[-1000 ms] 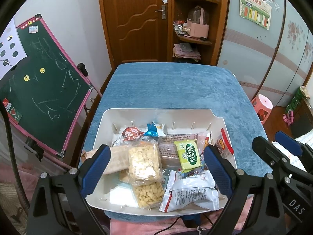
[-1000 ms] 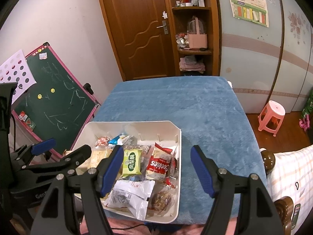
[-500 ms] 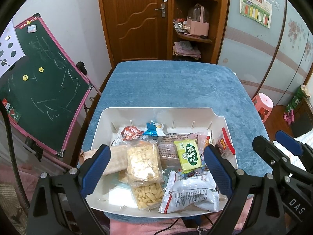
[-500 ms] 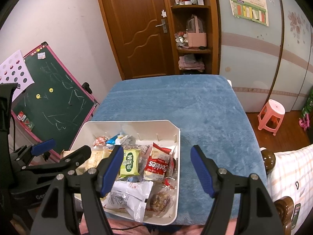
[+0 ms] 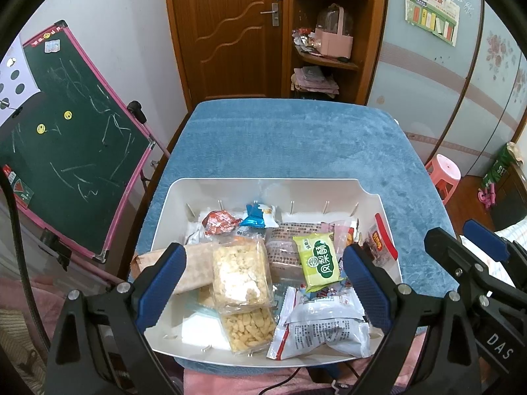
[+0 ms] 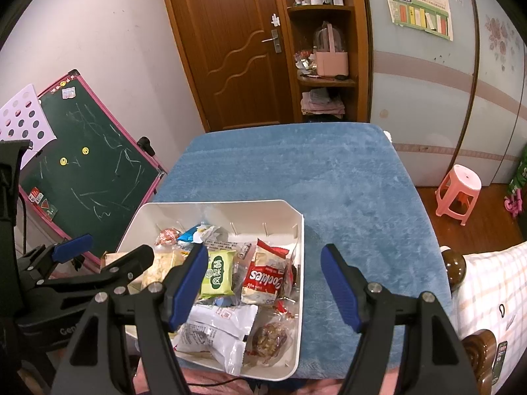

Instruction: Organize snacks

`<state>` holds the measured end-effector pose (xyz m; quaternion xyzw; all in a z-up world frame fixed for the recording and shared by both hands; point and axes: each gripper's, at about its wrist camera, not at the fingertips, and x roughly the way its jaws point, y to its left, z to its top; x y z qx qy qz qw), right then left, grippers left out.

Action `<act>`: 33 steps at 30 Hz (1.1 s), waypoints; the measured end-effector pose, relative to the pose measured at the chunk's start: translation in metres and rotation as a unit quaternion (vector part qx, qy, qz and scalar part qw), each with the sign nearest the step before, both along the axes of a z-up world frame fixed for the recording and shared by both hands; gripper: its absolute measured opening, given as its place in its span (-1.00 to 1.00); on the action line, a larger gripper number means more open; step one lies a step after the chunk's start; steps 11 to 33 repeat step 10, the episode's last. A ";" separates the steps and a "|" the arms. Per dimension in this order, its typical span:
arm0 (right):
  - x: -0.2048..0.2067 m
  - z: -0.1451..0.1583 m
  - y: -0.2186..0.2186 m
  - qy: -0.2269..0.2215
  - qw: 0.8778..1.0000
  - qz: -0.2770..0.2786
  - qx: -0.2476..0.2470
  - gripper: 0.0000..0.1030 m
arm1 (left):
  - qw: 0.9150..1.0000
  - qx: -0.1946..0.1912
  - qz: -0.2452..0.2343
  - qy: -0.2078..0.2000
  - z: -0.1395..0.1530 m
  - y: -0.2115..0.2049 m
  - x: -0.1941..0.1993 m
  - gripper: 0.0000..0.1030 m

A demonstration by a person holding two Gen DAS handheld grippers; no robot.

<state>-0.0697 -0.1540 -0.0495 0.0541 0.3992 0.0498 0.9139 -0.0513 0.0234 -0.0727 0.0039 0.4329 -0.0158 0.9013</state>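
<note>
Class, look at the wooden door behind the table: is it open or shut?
Shut. The wooden door sits flush in its frame, with no gap showing around it and its handle level.

Setting: a lived-in room of a home, likely a bedroom. Evidence: brown wooden door (image 5: pixel 227 29) with lever handle on the far wall; beside it, to the right, a wooden corner shelf (image 5: pixel 329 26) stacked with folded cloths, small bottles and a pink basket (image 5: pixel 334 41). Right wall: frosted sliding wardrobe panels (image 5: pixel 428 75) with flower decals and a paper chart (image 5: pixel 431 21). Left: child's green chalkboard (image 5: pixel 72 144) with a pink frame. Pink plastic stool (image 6: pixel 459 191) on wood flooring, far right. Blue plush cover (image 6: pixel 329 171) over the work surface; checked bedding (image 6: pixel 494 296) near right.
</note>
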 end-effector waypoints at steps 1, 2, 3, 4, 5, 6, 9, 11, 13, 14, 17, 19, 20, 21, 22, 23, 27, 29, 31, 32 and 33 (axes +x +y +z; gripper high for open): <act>0.000 0.000 0.000 0.000 1.000 0.000 0.000 0.39 | 1.000 0.000 0.000 0.000 0.000 0.000 0.000 0.85; 0.000 -0.001 -0.001 0.001 1.000 0.000 0.001 0.39 | 1.000 0.000 0.001 0.001 0.000 0.000 0.000 0.85; 0.000 -0.001 0.000 0.002 1.000 0.000 0.001 0.39 | 1.000 0.000 0.001 0.001 0.000 -0.001 0.000 0.85; 0.001 -0.003 0.000 0.003 1.000 0.000 0.002 0.39 | 1.000 -0.001 0.001 0.001 0.000 0.000 0.000 0.85; 0.001 -0.005 0.000 0.005 1.000 0.000 0.002 0.39 | 1.000 0.000 0.000 0.002 0.000 0.000 0.001 0.85; 0.002 -0.006 0.000 0.007 1.000 0.000 0.003 0.39 | 1.000 0.000 0.000 0.002 0.000 0.000 0.000 0.85; 0.003 -0.009 0.001 0.008 1.000 -0.001 0.004 0.39 | 1.000 0.001 0.000 0.002 0.000 -0.001 0.000 0.85; 0.003 -0.009 0.001 0.007 1.000 -0.001 0.004 0.39 | 1.000 0.001 0.000 0.001 0.000 -0.001 0.000 0.85; 0.003 -0.009 0.001 0.007 1.000 -0.001 0.004 0.39 | 1.000 0.001 0.000 0.001 0.000 -0.001 0.000 0.85; 0.003 -0.009 0.001 0.007 1.000 -0.001 0.004 0.39 | 1.000 0.001 0.000 0.001 0.000 -0.001 0.000 0.85; 0.003 -0.009 0.001 0.007 1.000 -0.001 0.004 0.39 | 1.000 0.001 0.000 0.001 0.000 -0.001 0.000 0.85; 0.003 -0.009 0.001 0.007 1.000 -0.001 0.004 0.39 | 1.000 0.001 0.000 0.001 0.000 -0.001 0.000 0.85; 0.003 -0.009 0.001 0.007 1.000 -0.001 0.004 0.39 | 1.000 0.001 0.000 0.001 0.000 -0.001 0.000 0.85; 0.003 -0.009 0.001 0.007 1.000 -0.001 0.004 0.39 | 1.000 0.001 0.000 0.001 0.000 -0.001 0.000 0.85; 0.003 -0.009 0.001 0.007 1.000 -0.001 0.004 0.39 | 1.000 0.001 0.000 0.001 0.000 -0.001 0.000 0.85; 0.003 -0.009 0.001 0.007 1.000 -0.001 0.004 0.39 | 1.000 0.001 0.000 0.001 0.000 -0.001 0.000 0.85; 0.003 -0.009 0.001 0.007 1.000 -0.001 0.004 0.39 | 1.000 0.001 0.000 0.001 0.000 -0.001 0.000 0.85; 0.003 -0.009 0.001 0.007 1.000 -0.001 0.004 0.39 | 1.000 0.001 0.000 0.001 0.000 -0.001 0.000 0.85; 0.003 -0.009 0.001 0.007 1.000 -0.001 0.004 0.39 | 1.000 0.001 0.000 0.001 0.000 -0.001 0.000 0.85; 0.003 -0.009 0.001 0.007 1.000 -0.001 0.004 0.39 | 1.000 0.001 0.000 0.001 0.000 -0.001 0.000 0.85; 0.003 -0.009 0.001 0.007 1.000 -0.001 0.004 0.39 | 1.000 0.001 0.000 0.001 0.000 -0.001 0.000 0.85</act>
